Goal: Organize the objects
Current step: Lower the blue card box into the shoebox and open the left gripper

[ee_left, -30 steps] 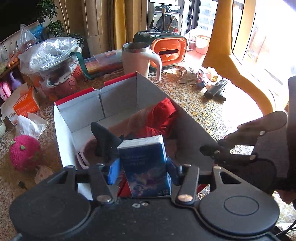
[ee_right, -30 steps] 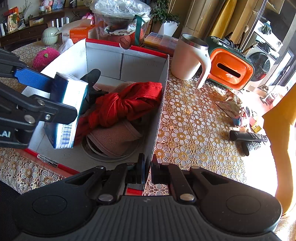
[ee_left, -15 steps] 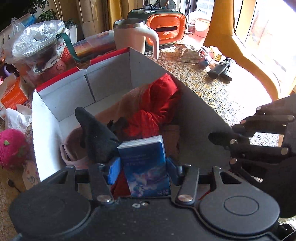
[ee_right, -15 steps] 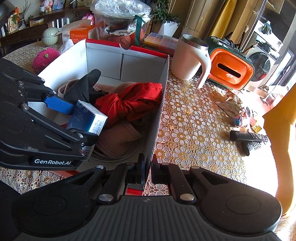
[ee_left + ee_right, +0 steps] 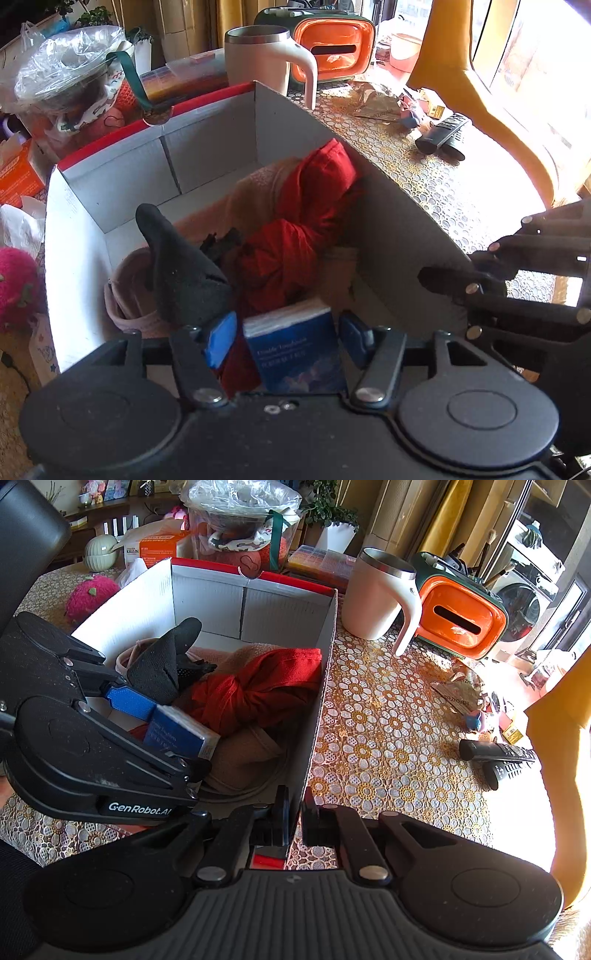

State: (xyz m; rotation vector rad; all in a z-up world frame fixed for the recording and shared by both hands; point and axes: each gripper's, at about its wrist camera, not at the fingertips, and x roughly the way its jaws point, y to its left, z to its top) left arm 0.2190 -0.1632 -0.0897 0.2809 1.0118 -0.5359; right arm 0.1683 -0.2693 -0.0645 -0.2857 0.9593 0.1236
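Left wrist view: the left claw (image 5: 287, 334) has just been opening, its blue pads standing clear on both sides of the blue tissue pack (image 5: 295, 352) between them, which rests on the clothes at the near end of the white box (image 5: 74, 236). The right claw (image 5: 294, 821) is pinched tight on the box's near right wall. Inside lie one red cloth (image 5: 306, 236), one black glove (image 5: 181, 273) and beige fabric (image 5: 240, 760). On the bench (image 5: 388, 738) stand one mug (image 5: 373, 594) and two remotes (image 5: 498, 757).
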